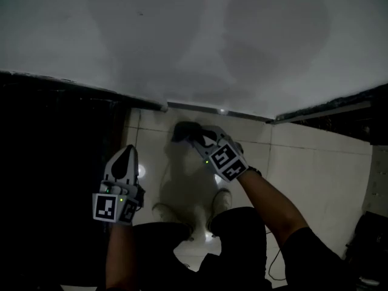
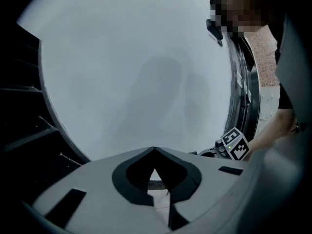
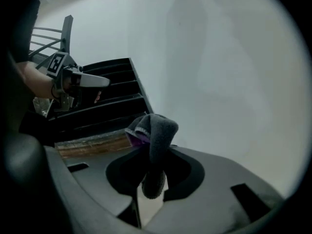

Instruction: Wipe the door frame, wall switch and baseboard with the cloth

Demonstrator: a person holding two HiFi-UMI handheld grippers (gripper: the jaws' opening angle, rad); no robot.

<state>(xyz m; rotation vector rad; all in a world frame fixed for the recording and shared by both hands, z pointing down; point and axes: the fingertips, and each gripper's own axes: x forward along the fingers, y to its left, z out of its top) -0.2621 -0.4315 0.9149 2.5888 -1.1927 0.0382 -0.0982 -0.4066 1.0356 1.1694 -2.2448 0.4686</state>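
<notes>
Hanging folded between the right gripper's fingers, grey cloth.

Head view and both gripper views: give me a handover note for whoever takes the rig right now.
Left gripper: shut, empty, held in front of the dark stairs.
Right gripper: shut on the grey cloth, low near the foot of the white wall.
Done: cannot tell; the cloth touches no surface here.
Left: the strip at the wall's foot, likely the baseboard, is nearest. The wall switch isn't in view.
</notes>
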